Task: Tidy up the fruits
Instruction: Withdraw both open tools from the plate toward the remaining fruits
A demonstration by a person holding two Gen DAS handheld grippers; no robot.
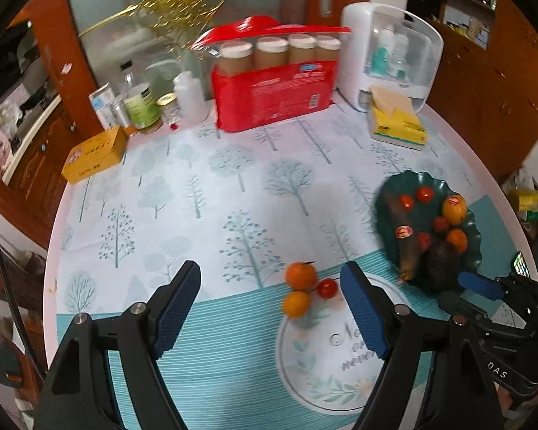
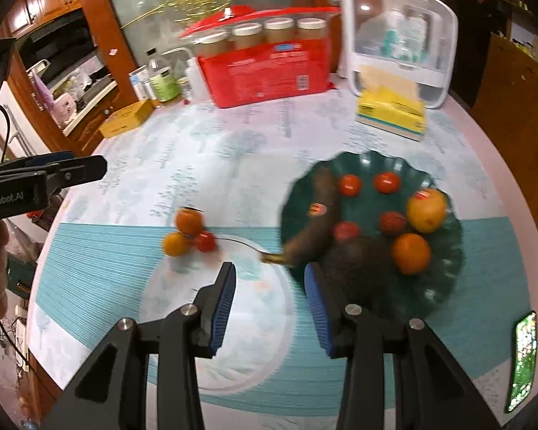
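A dark green wavy plate (image 1: 473, 229) (image 2: 444, 279) holds a brown banana (image 1: 401, 236) (image 2: 315, 215), several cherry tomatoes (image 2: 386, 181), a yellow fruit (image 2: 426, 210), an orange (image 2: 411, 253) and a dark avocado (image 1: 441, 261). Two small oranges (image 1: 300, 275) (image 2: 188, 220) and one cherry tomato (image 1: 327, 288) (image 2: 205, 240) lie together on the tablecloth left of the plate. My left gripper (image 1: 270, 302) is open and empty, just short of the loose fruits. My right gripper (image 2: 269, 294) is open and empty, at the plate's near left edge.
At the table's back stand a red package with jars (image 1: 272, 96), a white dispenser (image 1: 394, 53), a yellow tissue pack (image 1: 398, 122), bottles (image 1: 143, 104) and a yellow box (image 1: 95, 154). A phone (image 2: 522, 358) lies at the right edge.
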